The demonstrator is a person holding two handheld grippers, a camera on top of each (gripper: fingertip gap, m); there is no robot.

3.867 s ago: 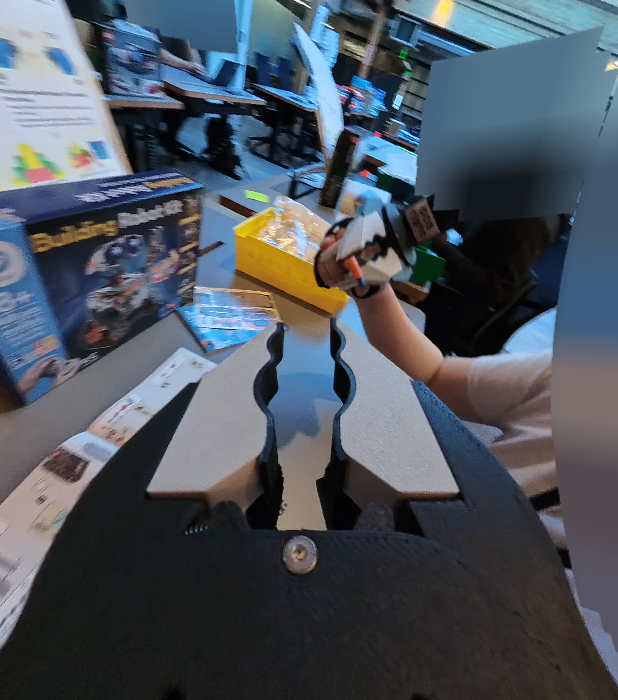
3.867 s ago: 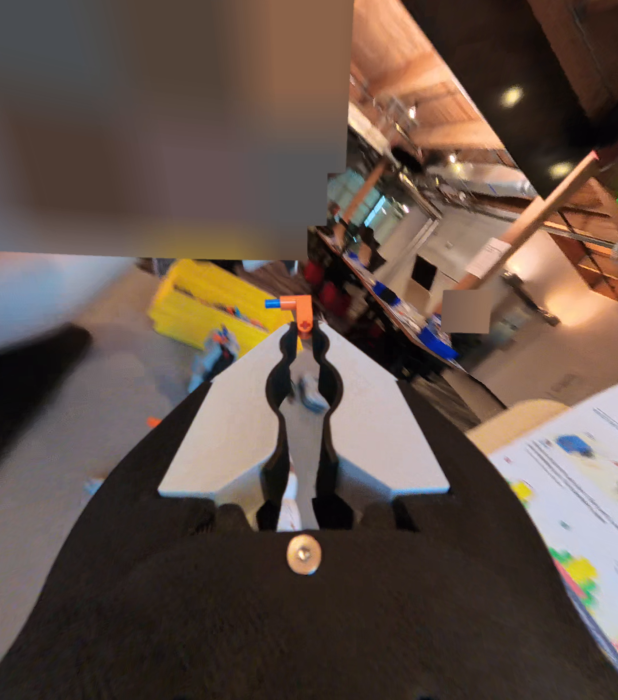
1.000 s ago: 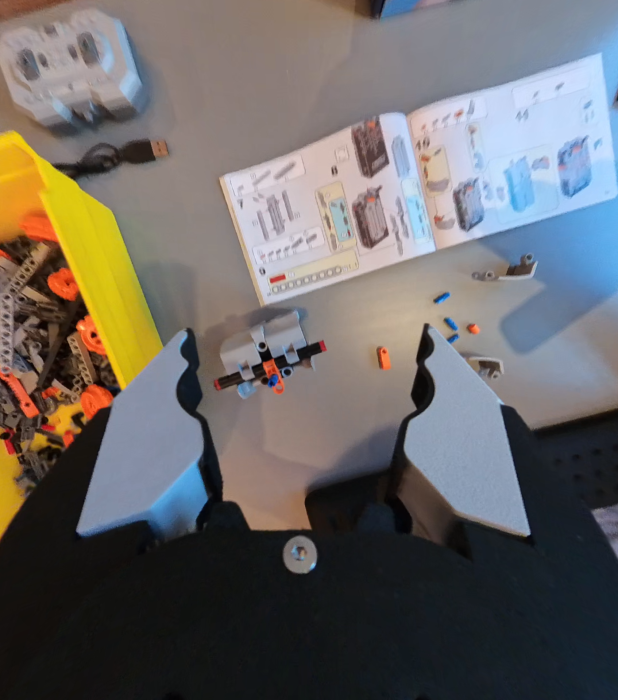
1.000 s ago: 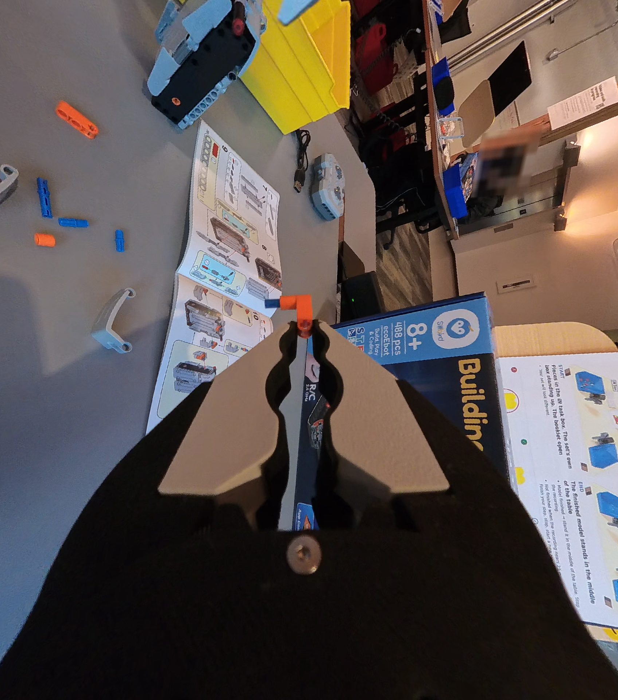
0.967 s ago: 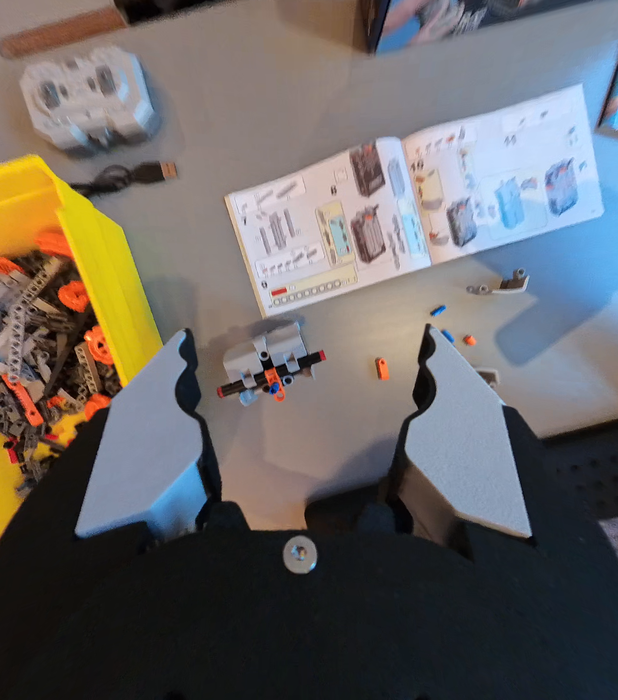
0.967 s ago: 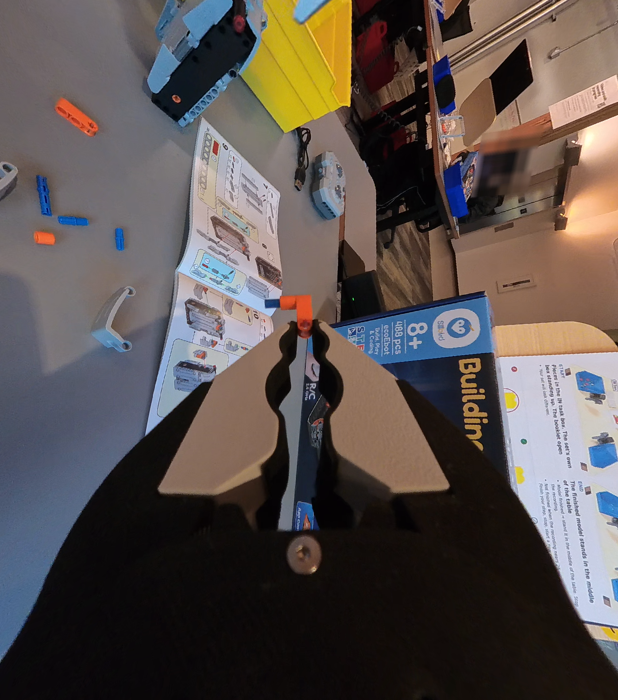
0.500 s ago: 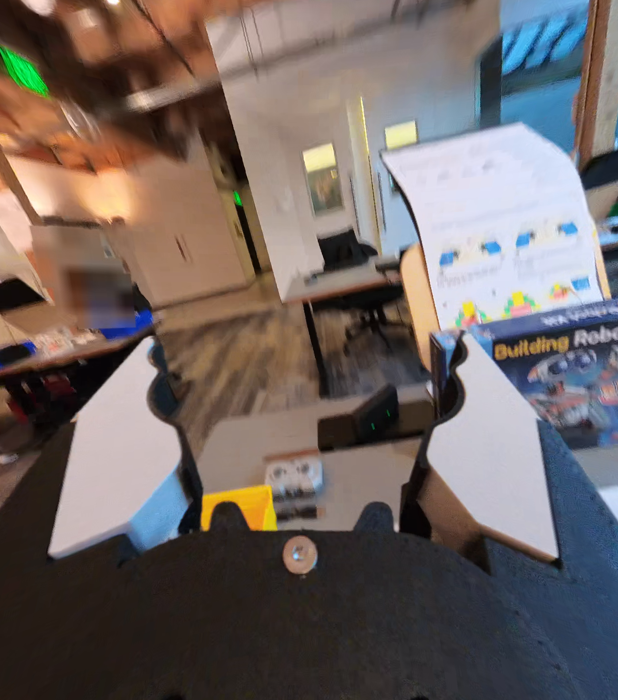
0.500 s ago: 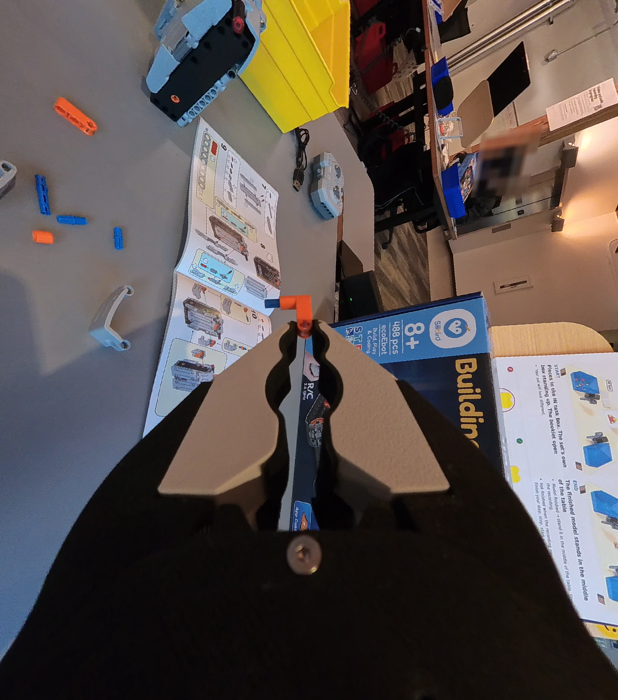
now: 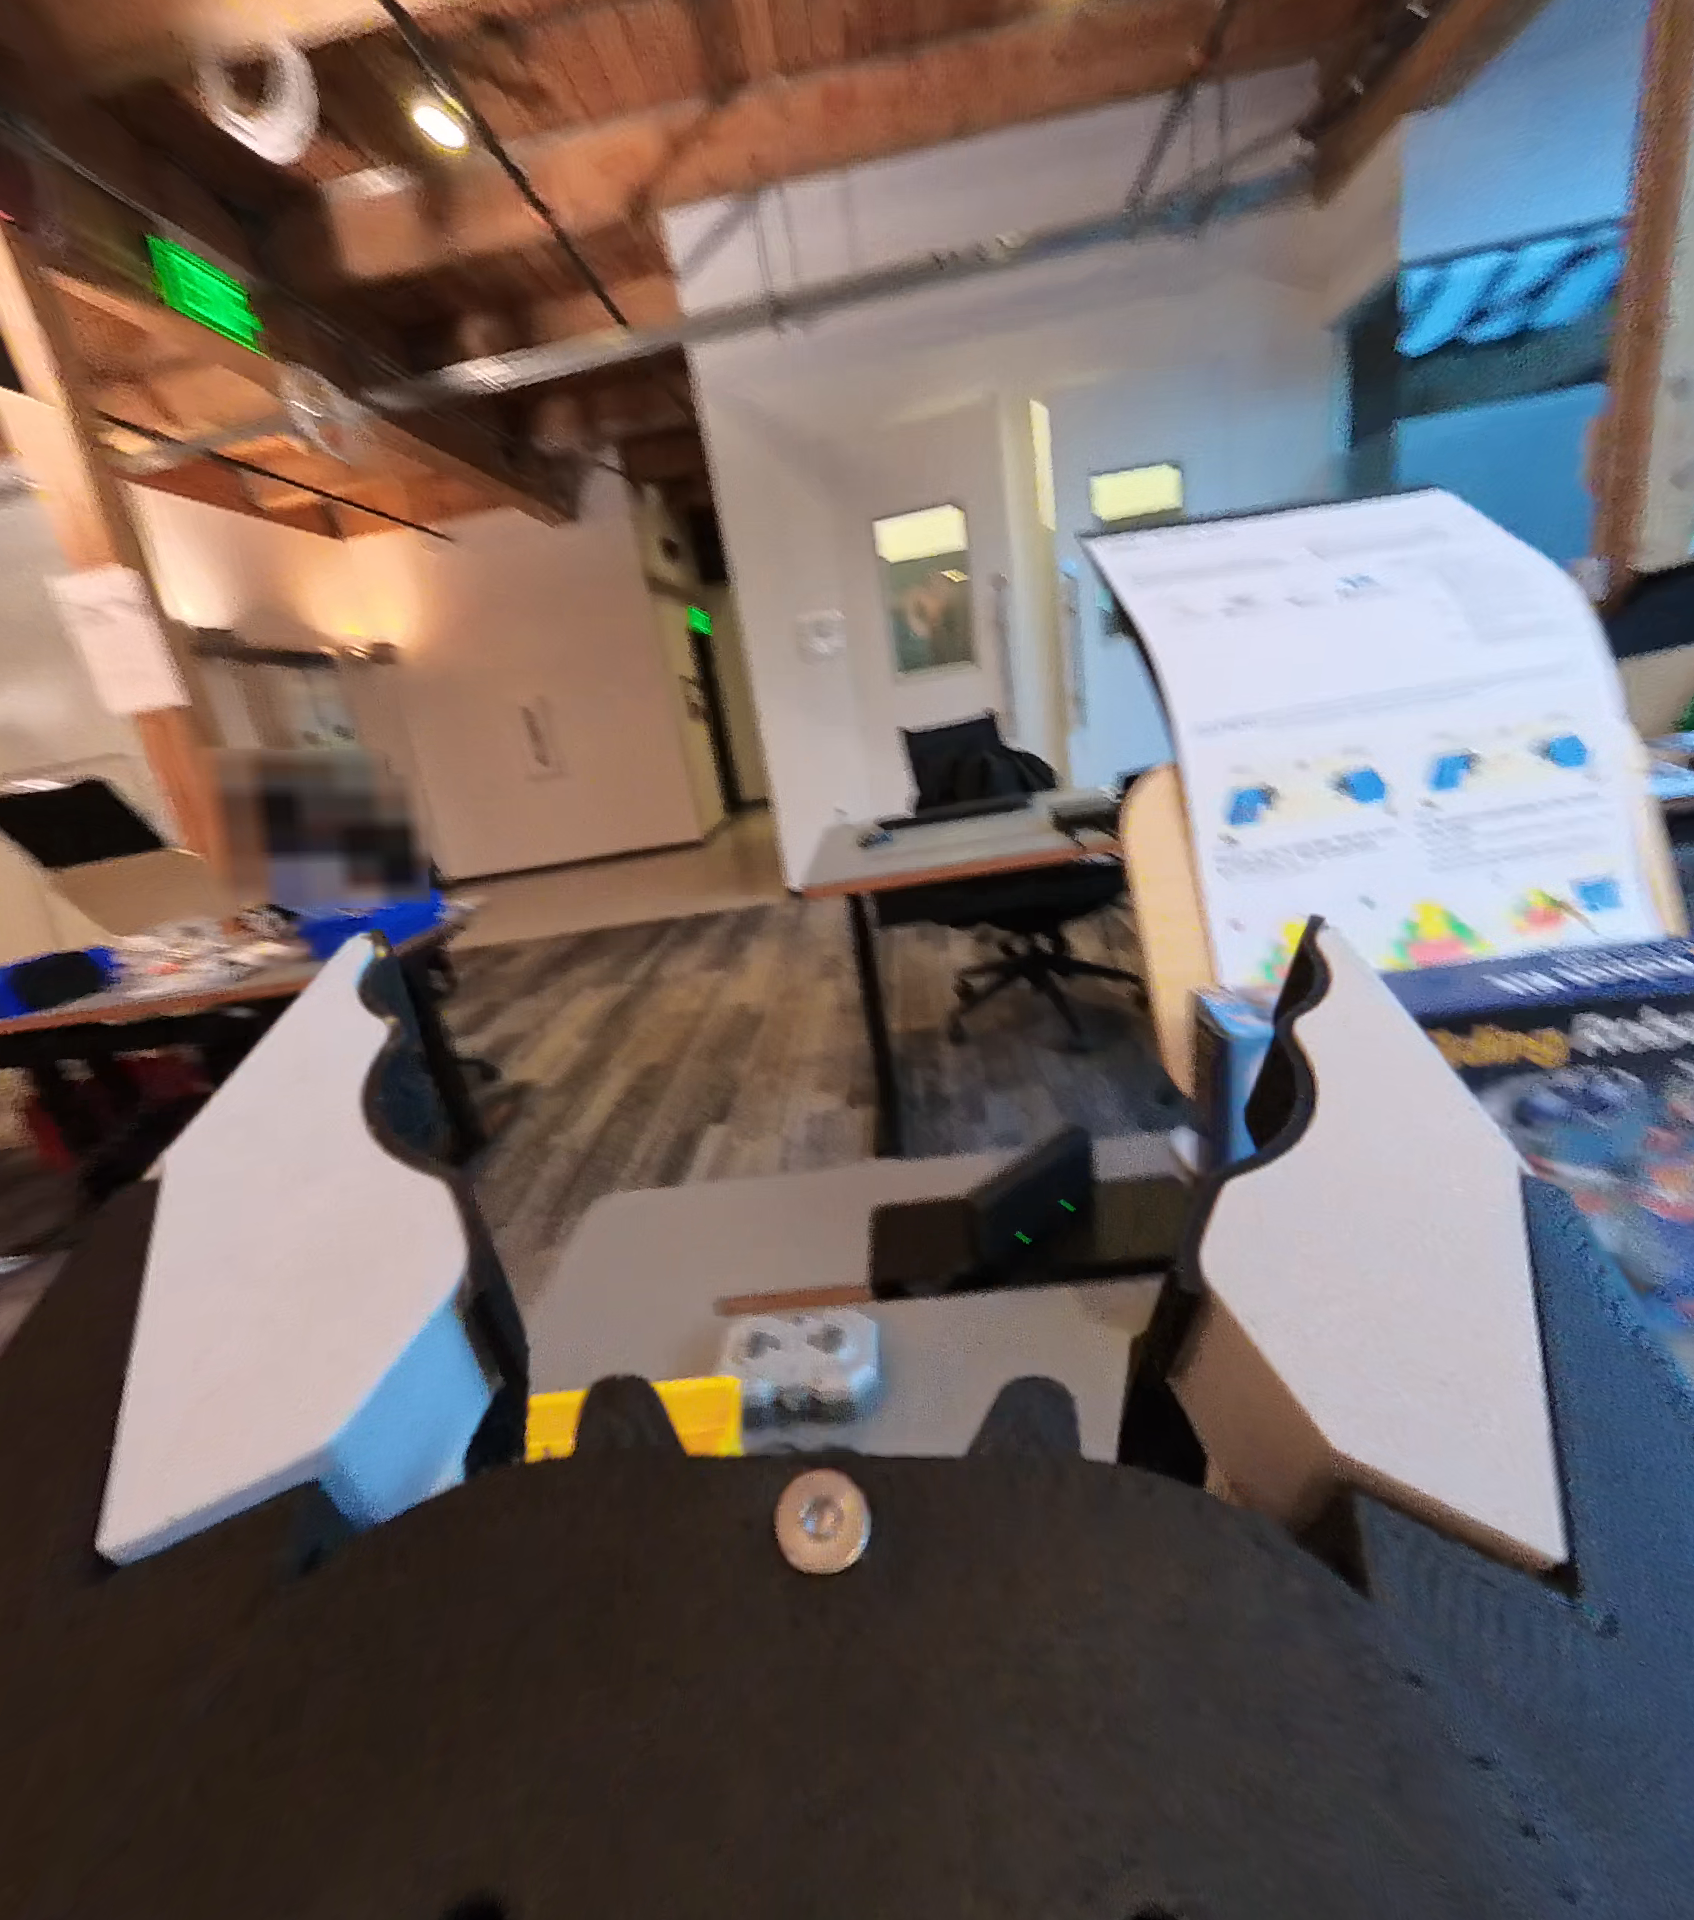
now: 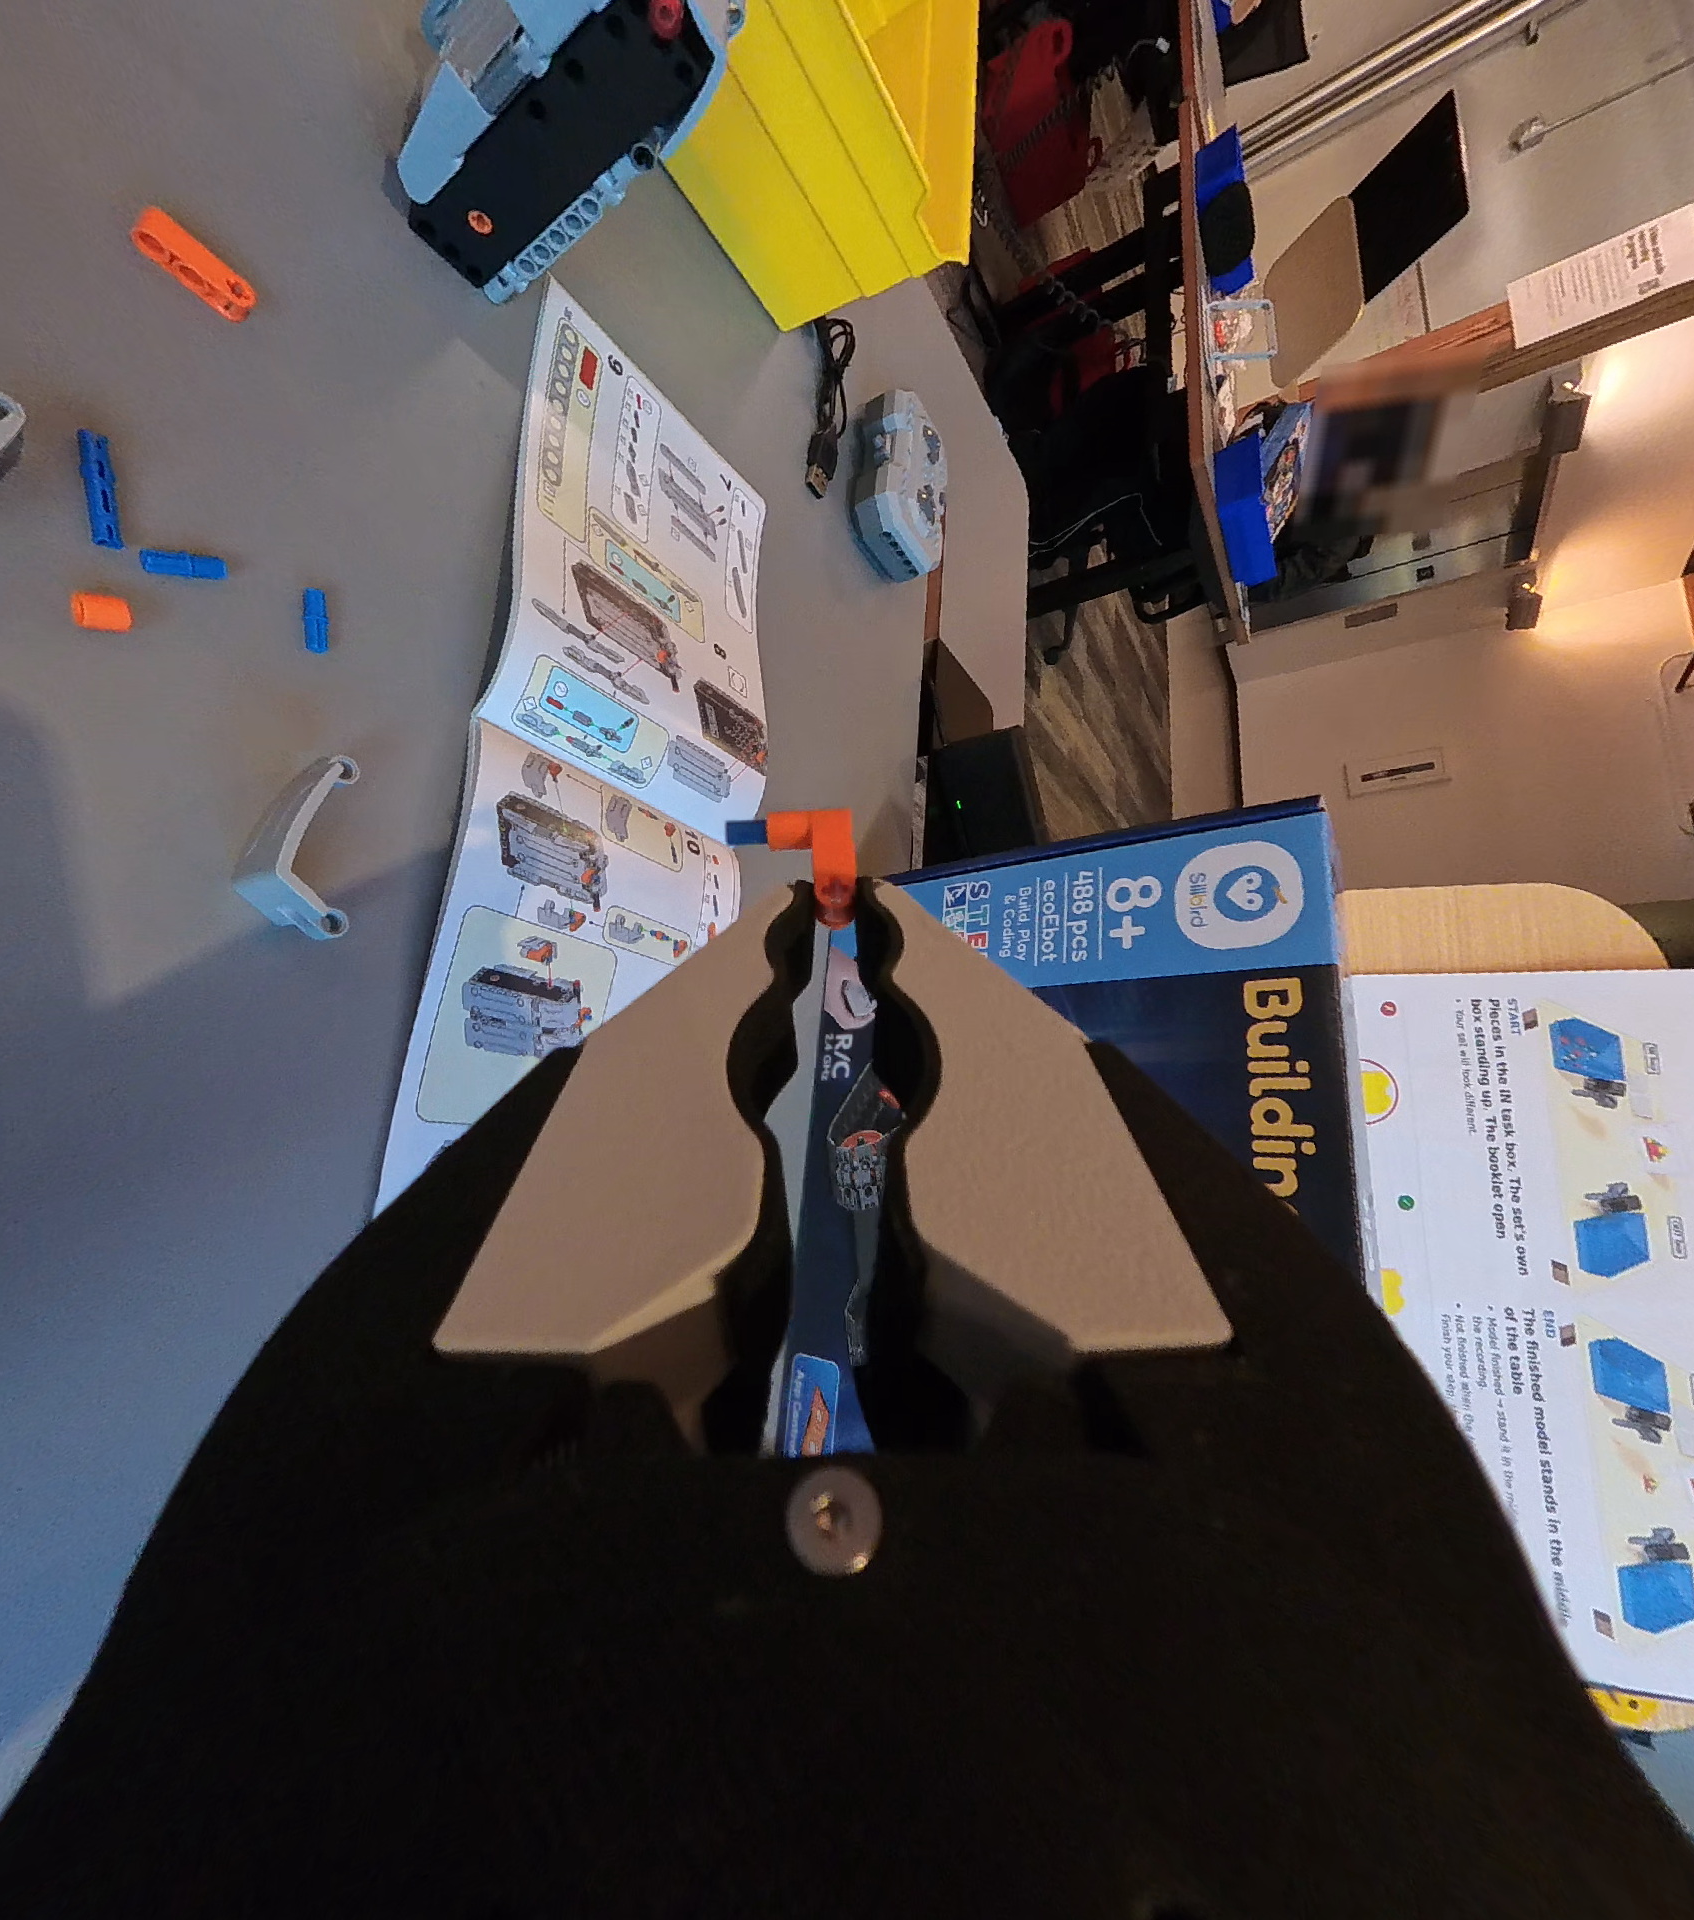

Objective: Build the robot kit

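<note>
My right gripper (image 10: 835, 902) is shut on a small orange angle connector (image 10: 819, 847) with a blue pin in its side, held above the grey table (image 10: 147, 1039) near the open instruction booklet (image 10: 614, 665). A black and grey motor block (image 10: 552, 135) lies beside the yellow bin (image 10: 853, 156). My left gripper (image 9: 843, 977) is wide open and empty, raised and pointing level across the room; only the yellow bin's corner (image 9: 552, 1423) and a grey remote (image 9: 801, 1361) show low between its fingers.
On the table lie an orange beam (image 10: 194, 265), blue pins (image 10: 100, 488), an orange bush (image 10: 100, 611), two grey curved panels (image 10: 292, 852), a USB cable (image 10: 827, 416) and the remote (image 10: 900, 488). The blue kit box (image 10: 1186, 987) and a printed sheet (image 10: 1591, 1299) stand to the right. To reach the orange bush (image 10: 100, 611) in a straight line is about 15 cm for my right fingers, about 40 cm for my left.
My left gripper has swung up from looking down at the table and parts to pointing across the room, still open. My right gripper has held nearly still with the orange connector.
</note>
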